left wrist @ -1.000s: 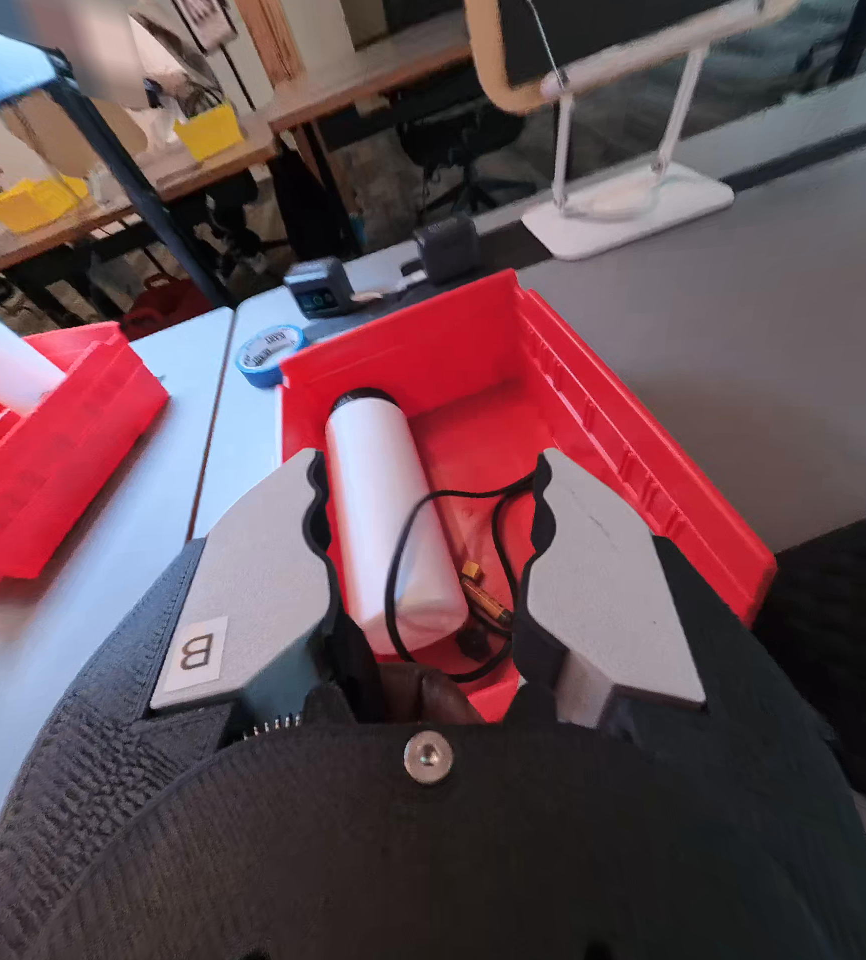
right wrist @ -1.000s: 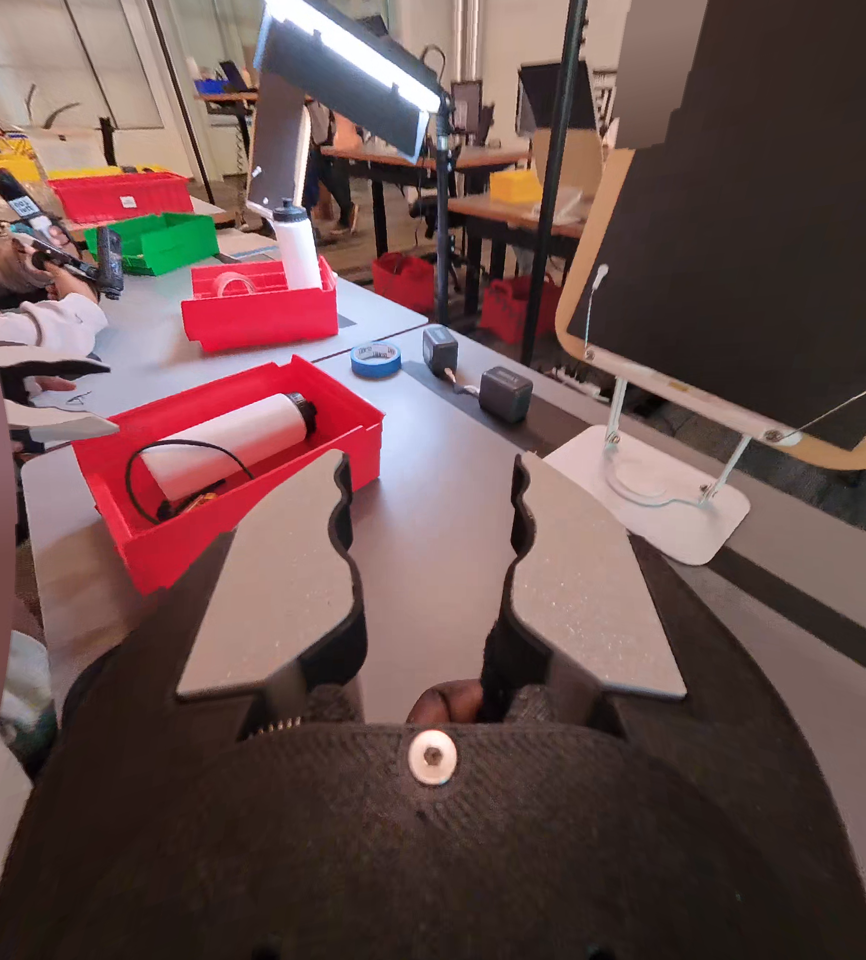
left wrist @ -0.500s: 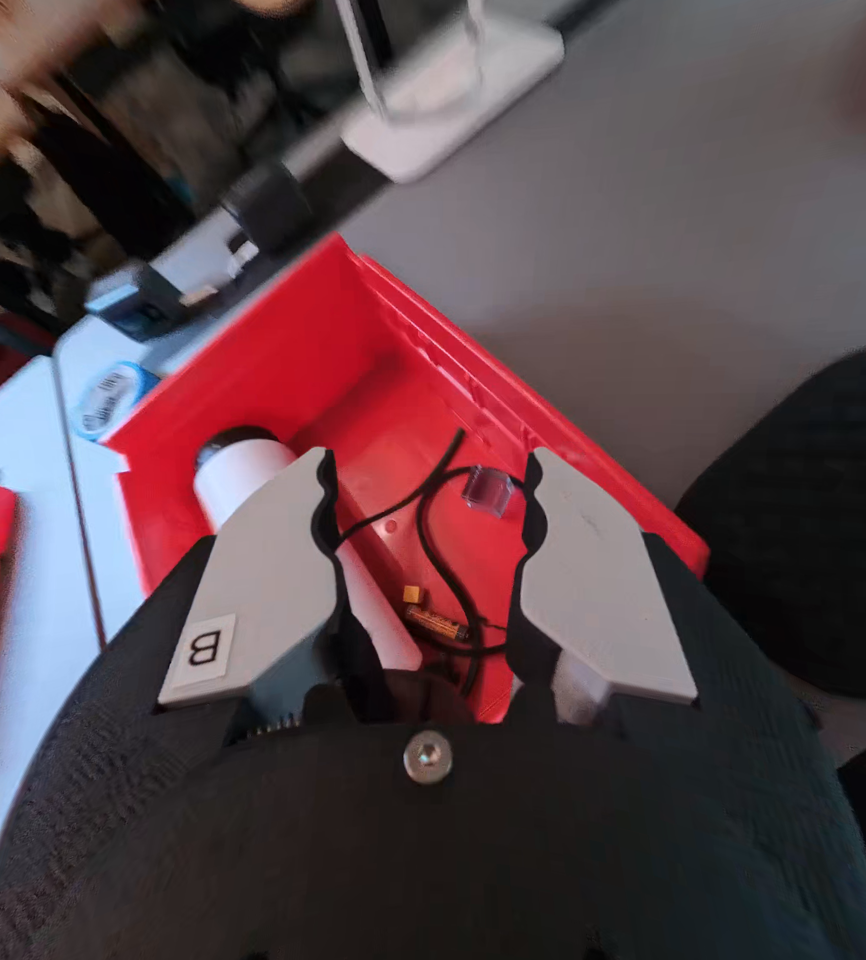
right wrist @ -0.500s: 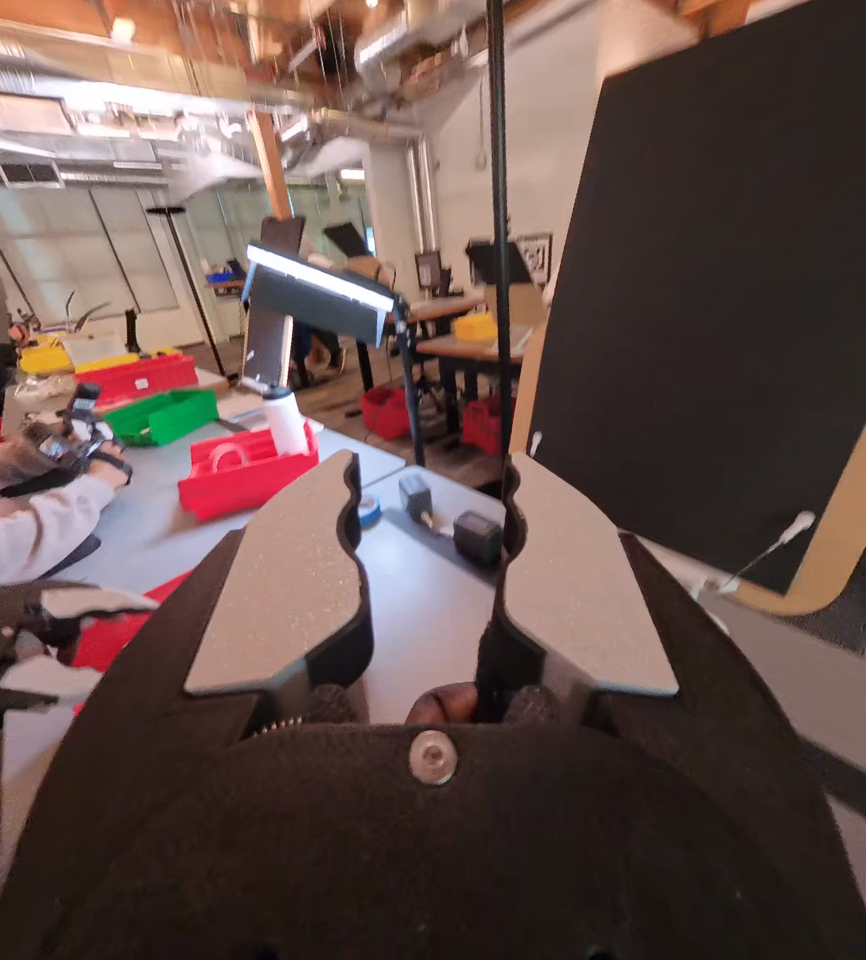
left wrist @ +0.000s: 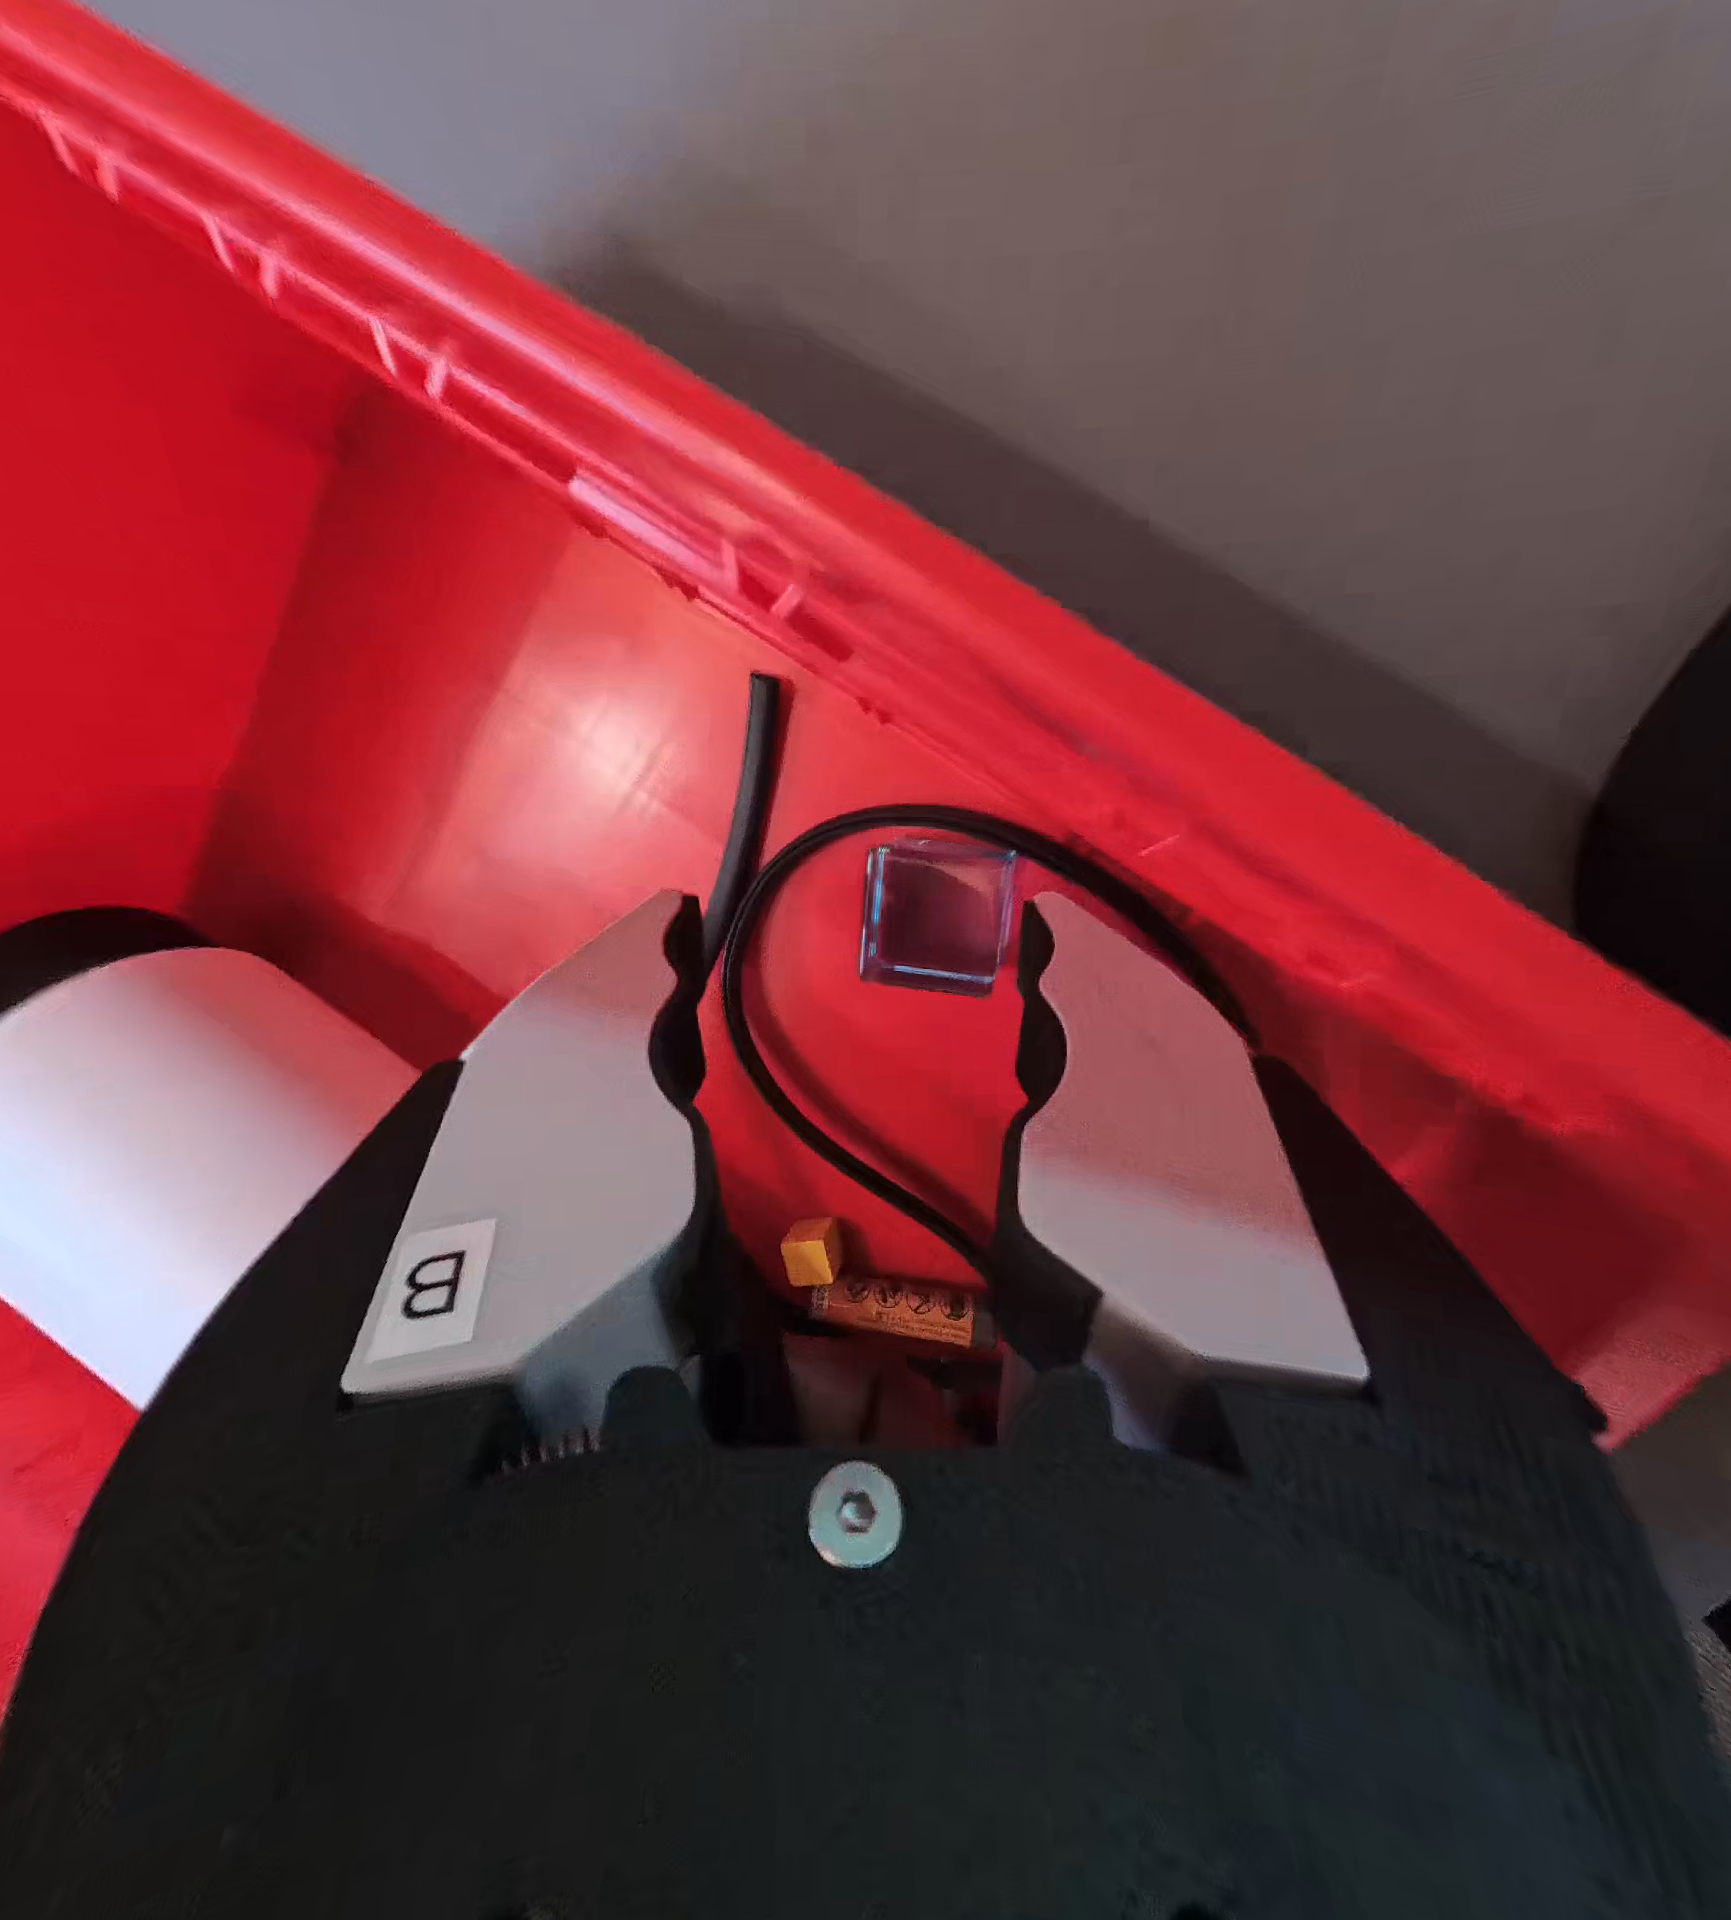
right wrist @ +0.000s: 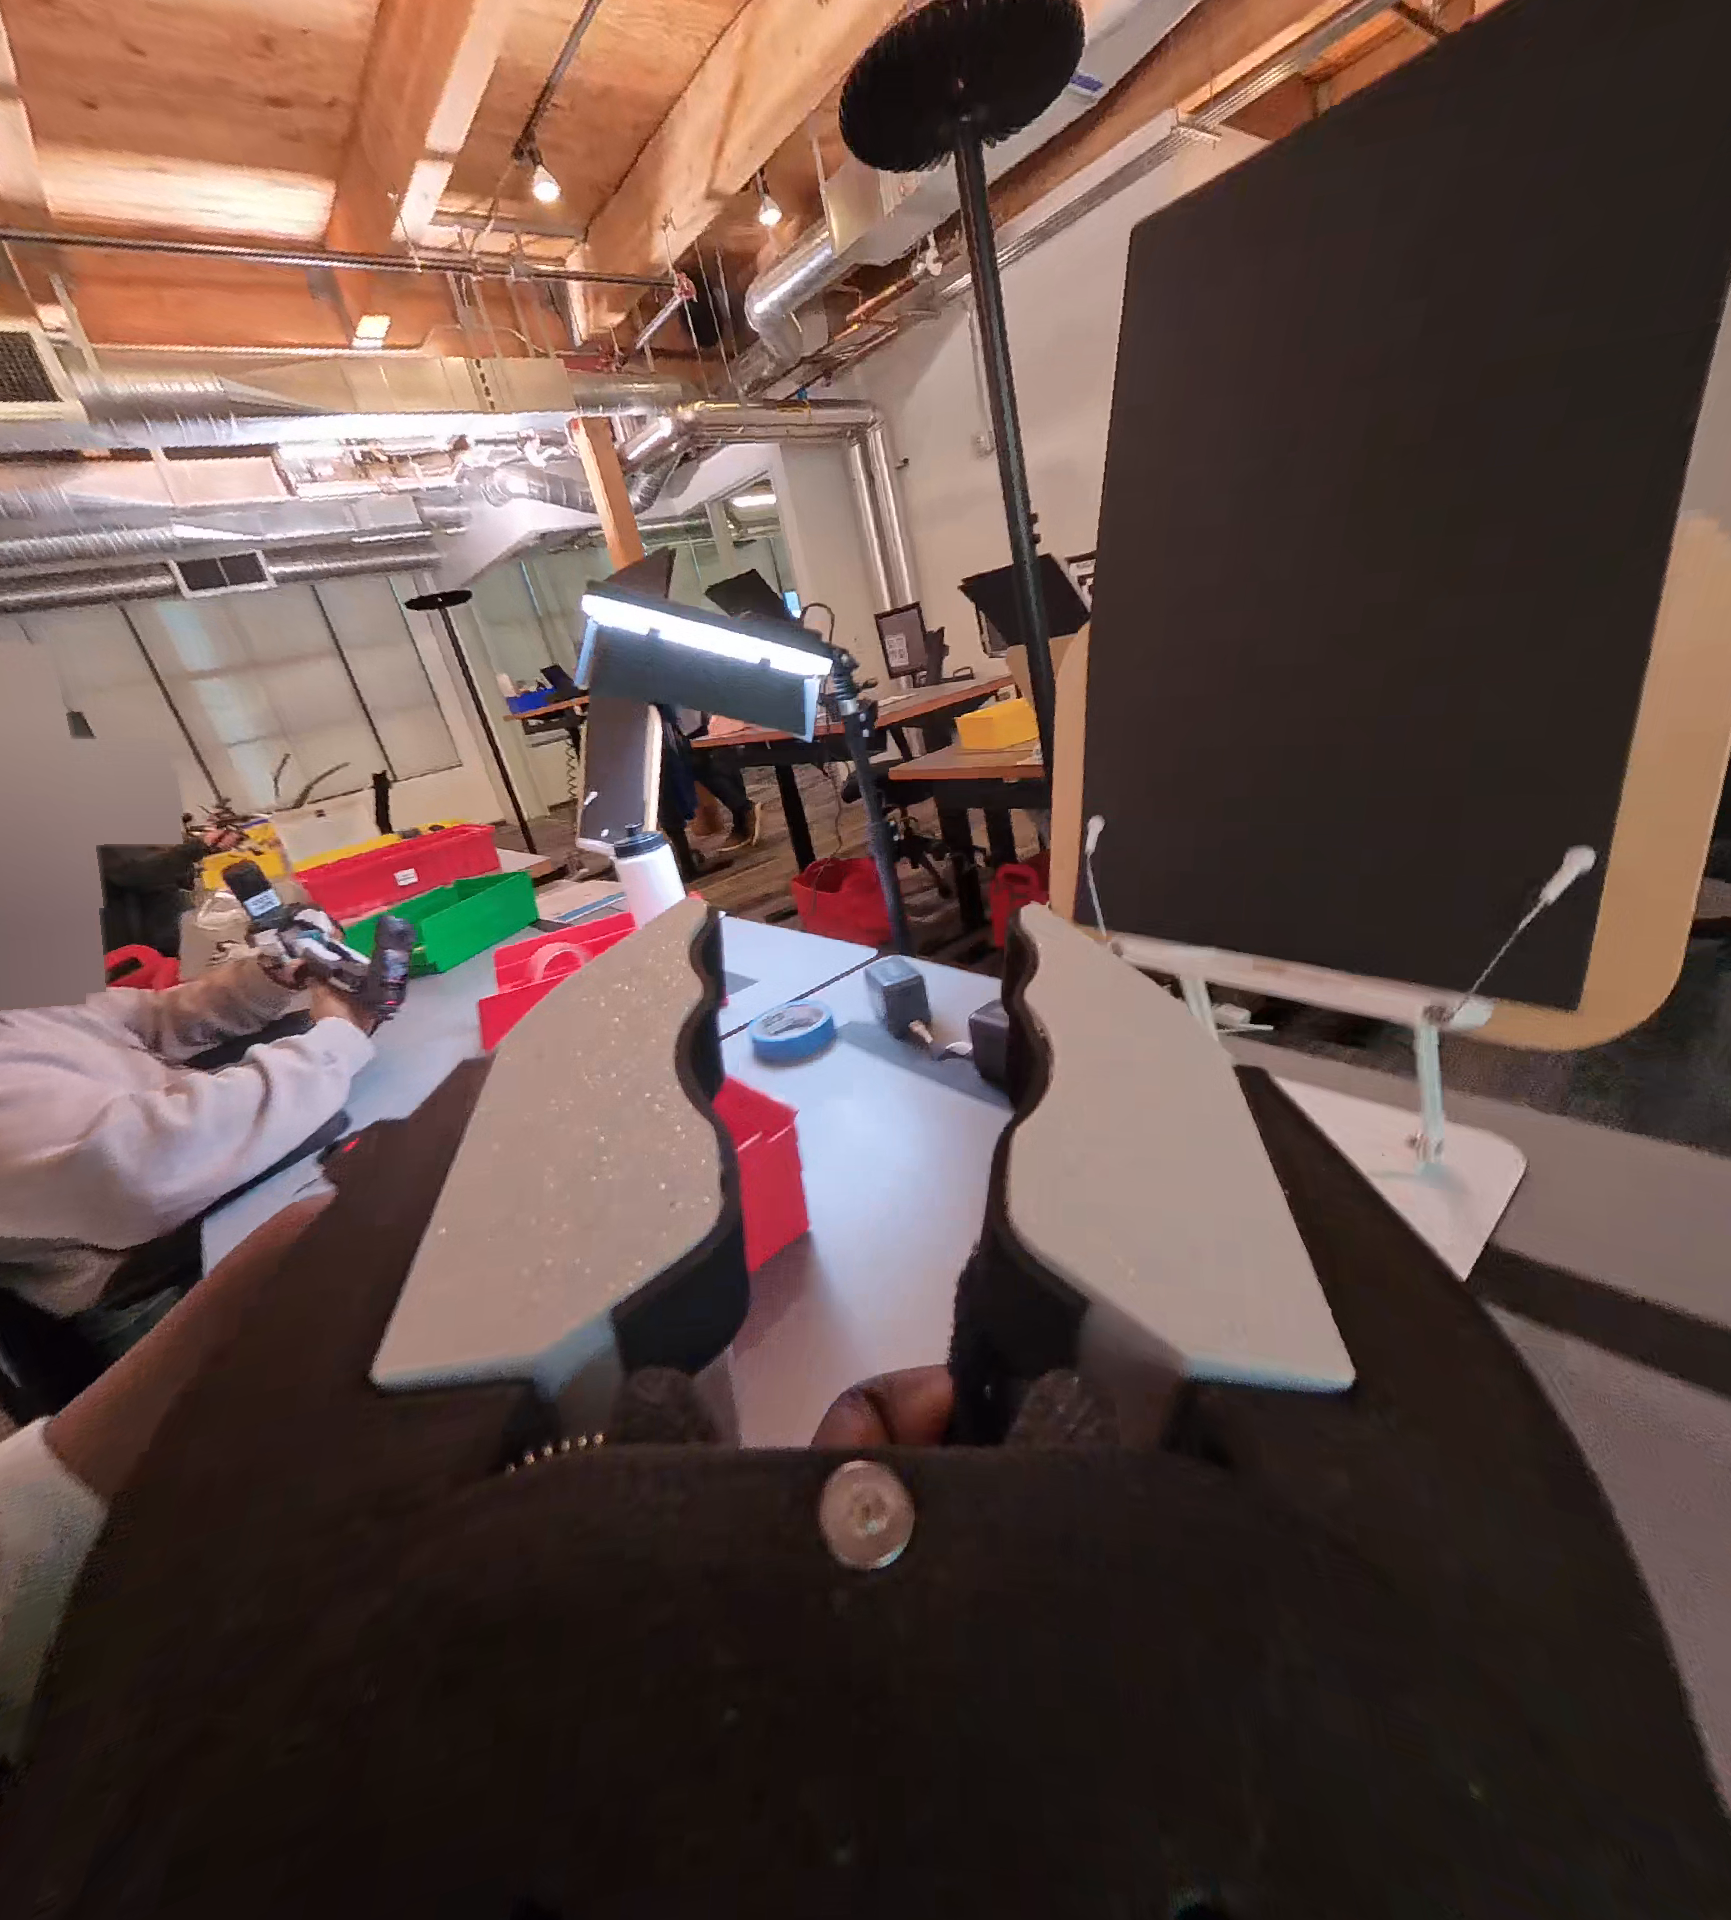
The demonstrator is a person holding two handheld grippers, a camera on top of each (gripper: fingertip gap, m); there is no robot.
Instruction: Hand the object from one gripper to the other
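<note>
The left gripper (left wrist: 850, 914) is spread wide and holding nothing, pointed down into the red bin (left wrist: 632, 436). Right between its fingertips, a bit past them, there's a small clear cube (left wrist: 934, 916) sitting on the bin floor, which looks like the object for the handoff, though I can't say for sure. A thin black cable (left wrist: 799, 1049) loops around the cube and runs back between the fingers. Closer to the gripper body, low in the gap, there's a small orange block (left wrist: 811, 1253) and an orange battery (left wrist: 897, 1314) lying side by side. At the left of the frame a white bottle (left wrist: 113, 1122) with a black cap lies on its side in the same bin. Grey counter (left wrist: 1152, 260) shows past the bin's rim at the upper right.

The right gripper (right wrist: 861, 935) is spread too, empty, up in the air and looking across the room. Beyond it on the counter sit a blue tape roll (right wrist: 791, 1031) and a couple of dark power adapters (right wrist: 897, 992), with a black board on a white stand (right wrist: 1412, 520) at the right. A person's white sleeve (right wrist: 113, 1112) shows at the left of the frame.
</note>
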